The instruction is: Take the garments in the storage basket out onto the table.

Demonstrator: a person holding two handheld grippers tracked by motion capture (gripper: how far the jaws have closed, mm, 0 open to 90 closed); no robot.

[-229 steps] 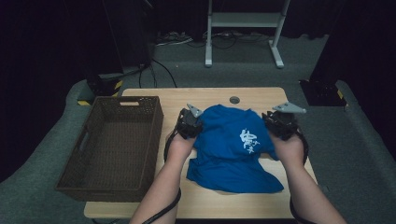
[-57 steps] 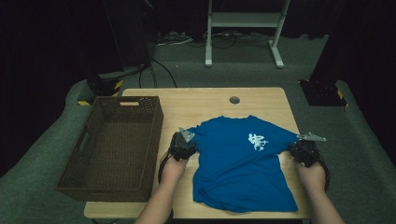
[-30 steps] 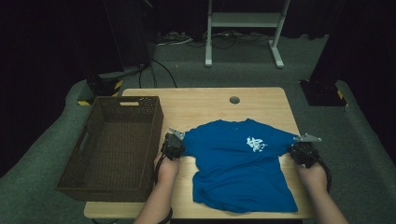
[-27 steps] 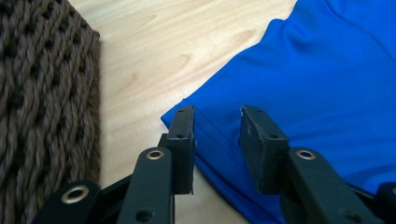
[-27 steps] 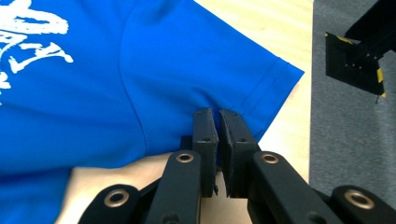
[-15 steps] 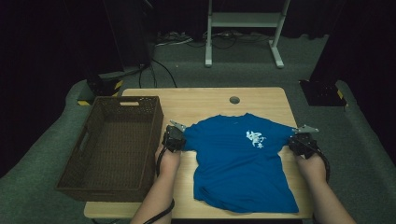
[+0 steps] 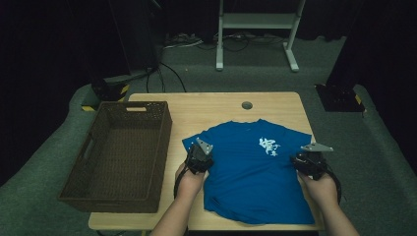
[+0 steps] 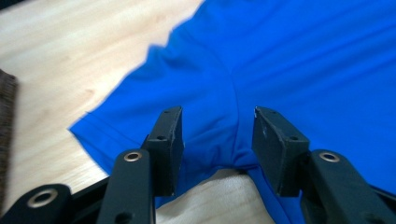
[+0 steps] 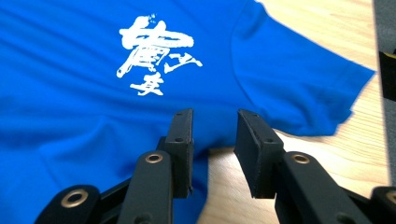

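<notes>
Here, a brown wicker basket [image 7: 118, 152] sits at the table's left; beside it a blue T-shirt [image 7: 251, 172] lies flat, the left gripper [image 8: 217, 135] at its armpit, jaws apart, the right gripper [image 9: 212, 140] likewise parted at the opposite armpit.

Beyond the grippers, a white stand [image 7: 255, 29] rises from grey carpet [image 7: 196, 78] strewn with cables [image 7: 162, 73], the room dark.

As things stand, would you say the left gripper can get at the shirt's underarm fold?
Probably yes: the left gripper is open and sits right at the blue shirt, its jaws either side of the underarm fold, with nothing between.
</notes>
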